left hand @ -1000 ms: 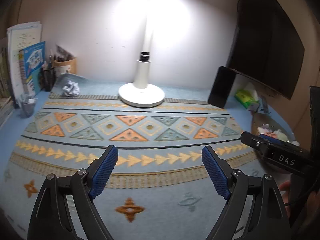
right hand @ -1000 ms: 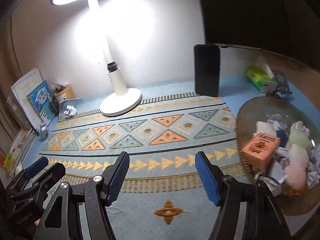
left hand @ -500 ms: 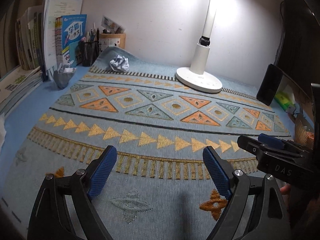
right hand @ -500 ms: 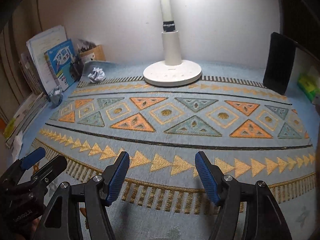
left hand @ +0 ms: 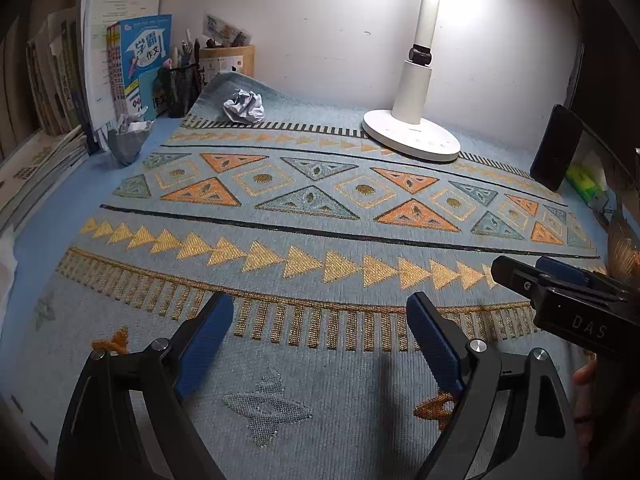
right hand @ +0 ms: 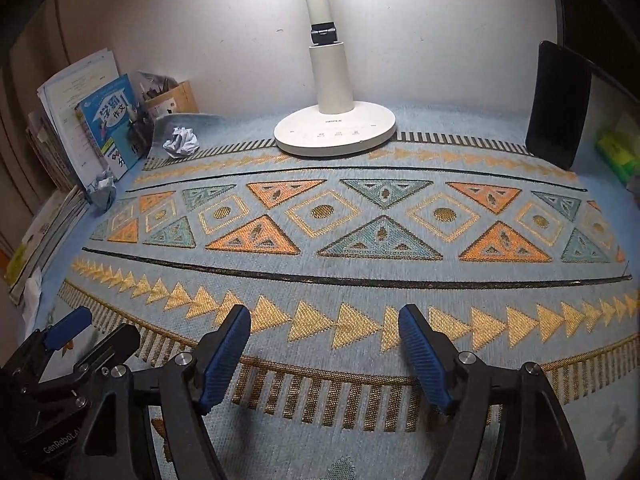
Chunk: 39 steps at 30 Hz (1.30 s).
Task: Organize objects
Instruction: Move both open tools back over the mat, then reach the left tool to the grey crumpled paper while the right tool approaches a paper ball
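Left gripper (left hand: 320, 336) low over the near edge of the mat, jaws spread wide, nothing btwn the blue pads (left hand: 204, 344). Pointing fwd toward the far edge. Right gripper (right hand: 324, 354) same story: jaws wide apart, empty, blue pads (right hand: 424, 356) clear of the mat, set a bit further in from the near edge. The two sit side by side, apart, not touching. Each shows at the edge of the other's cam. Bit of a hand (left hand: 586, 376) visible at the right gripper's handle, near right corner.
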Tool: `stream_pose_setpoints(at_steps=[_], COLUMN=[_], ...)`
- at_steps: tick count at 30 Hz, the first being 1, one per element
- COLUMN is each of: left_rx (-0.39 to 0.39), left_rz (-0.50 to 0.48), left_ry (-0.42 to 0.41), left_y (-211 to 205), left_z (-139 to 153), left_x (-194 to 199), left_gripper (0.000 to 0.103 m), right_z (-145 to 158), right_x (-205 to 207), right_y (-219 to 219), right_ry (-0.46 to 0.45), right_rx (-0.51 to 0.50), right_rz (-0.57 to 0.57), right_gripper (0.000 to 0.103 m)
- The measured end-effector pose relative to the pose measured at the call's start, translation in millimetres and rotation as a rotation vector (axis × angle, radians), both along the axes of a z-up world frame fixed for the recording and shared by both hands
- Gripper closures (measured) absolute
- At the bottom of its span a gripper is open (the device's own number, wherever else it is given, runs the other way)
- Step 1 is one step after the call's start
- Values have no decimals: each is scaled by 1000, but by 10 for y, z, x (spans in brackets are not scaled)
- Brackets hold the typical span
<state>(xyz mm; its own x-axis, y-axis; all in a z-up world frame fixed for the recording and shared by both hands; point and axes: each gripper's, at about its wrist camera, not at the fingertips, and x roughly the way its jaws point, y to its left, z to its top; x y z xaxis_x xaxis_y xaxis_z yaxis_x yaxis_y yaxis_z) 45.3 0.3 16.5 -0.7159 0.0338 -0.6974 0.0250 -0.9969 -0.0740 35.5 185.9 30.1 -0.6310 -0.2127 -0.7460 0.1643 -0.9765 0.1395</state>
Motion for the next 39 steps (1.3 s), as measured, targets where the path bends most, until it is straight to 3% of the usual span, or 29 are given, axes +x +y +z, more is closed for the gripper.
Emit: stream_pose_setpoints(at_steps=[9,12,17,23,25,27,31,35,39], left_rx=[-26,-49,-91,-39,-34,-74,-97,-13,100], left_rz=[-22,-36,-54,-26,-26,36,164,294,379], left_ry=[31,31,39,64,46,84,115,97,22], left_y=[38,80,161,32,-110,-350,-978,-1661,-2218], left_z=[31,29,32,105,183,339,618,685,501], left_x=[54,56,78,99,56,18,-236,-582,-1009], left_gripper=[13,12,12,12,12,12,12,12,12], right_z=[-80,-72,-28,-18,54,220,560,644,587], right_x=[-95,-87,-48,-64,-70,-132,-442,-882,-1338], right_y=[88,95,98,78,53,-50,-583,-1314,-2035], right_ry=[-63,-59,-28,-39,-38,-24,38,66,133], right_rx=[-38,-25,3,4,-19,-86,-18,31,89], right_rz=[-30,-47,-72,-58,-54,9,89,214,312], right_gripper=[25,17,17,11,11,11,11,11,11])
